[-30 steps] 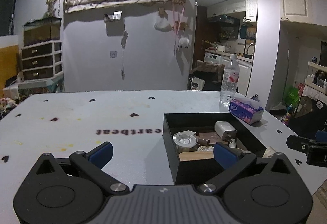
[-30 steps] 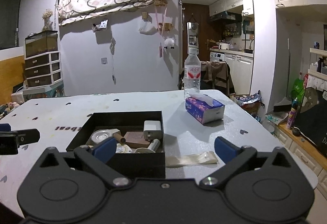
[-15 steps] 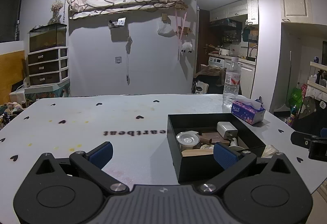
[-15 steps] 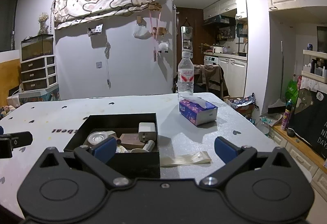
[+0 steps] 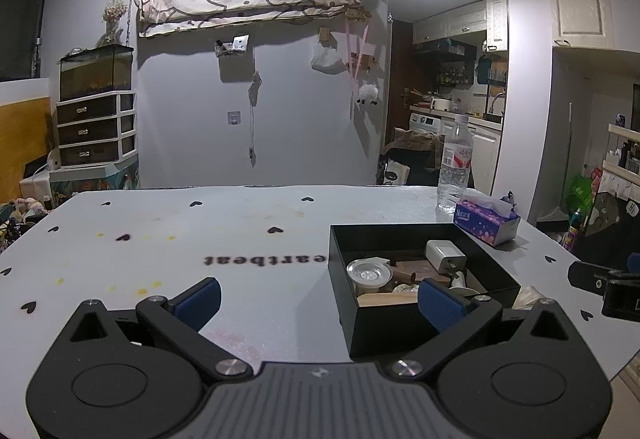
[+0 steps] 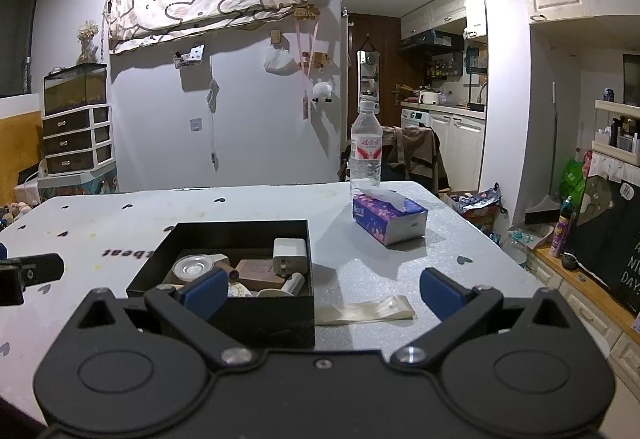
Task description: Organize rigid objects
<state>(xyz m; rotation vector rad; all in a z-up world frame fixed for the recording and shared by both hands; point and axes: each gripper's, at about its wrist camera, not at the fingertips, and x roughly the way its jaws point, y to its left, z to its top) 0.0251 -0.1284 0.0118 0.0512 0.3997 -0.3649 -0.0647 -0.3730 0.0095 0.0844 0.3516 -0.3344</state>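
A black open box stands on the white table and holds several small things: a white charger, a round metal lid, a brown block and a wooden piece. My left gripper is open and empty, low over the table, left of the box. My right gripper is open and empty, in front of the box's near right corner. A flat pale plastic strip lies on the table right of the box.
A purple tissue box and a clear water bottle stand behind the black box. The table's right edge drops to a cluttered floor. The other gripper's tip shows at each view's side.
Both grippers have pulled back and risen a little, so the box and table look smaller and farther. Both stay open and empty. Nothing on the table has moved.
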